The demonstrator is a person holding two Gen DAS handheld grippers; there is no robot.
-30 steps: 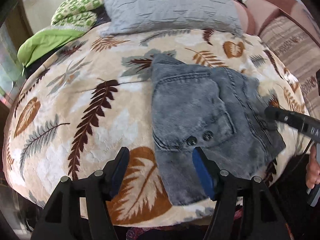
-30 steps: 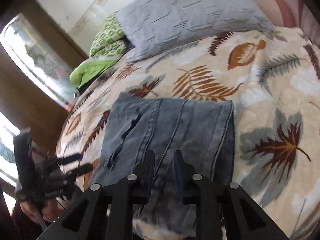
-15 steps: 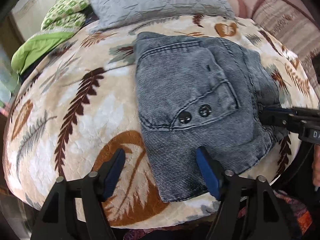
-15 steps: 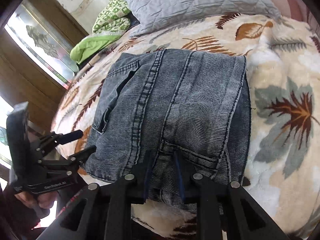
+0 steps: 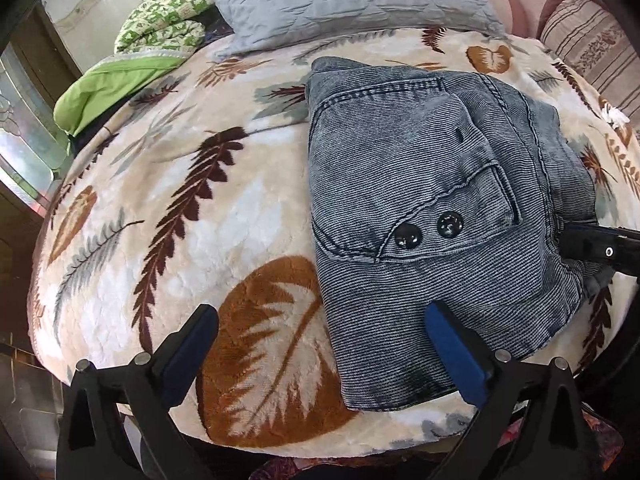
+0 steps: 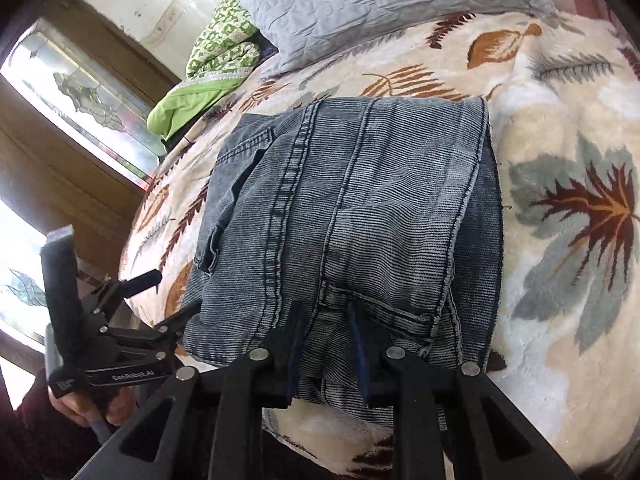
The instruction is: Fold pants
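My right tool [image 6: 326, 344] is clamped on the near edge of the folded grey-blue denim pants [image 5: 432, 208], which lie on the bed's leaf-patterned fleece blanket [image 5: 168, 220]. My left tool [image 5: 320, 344] hangs spread wide, holding nothing, just above their near left corner.

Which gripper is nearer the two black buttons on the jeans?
Left. The left gripper, open, hovers just short of the black buttons; the right gripper pinches the jeans at their far-side edge.

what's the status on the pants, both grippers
Left gripper open, empty, at near edge. Right gripper shut on pants. Pants folded compact on blanket. Nothing in the way.
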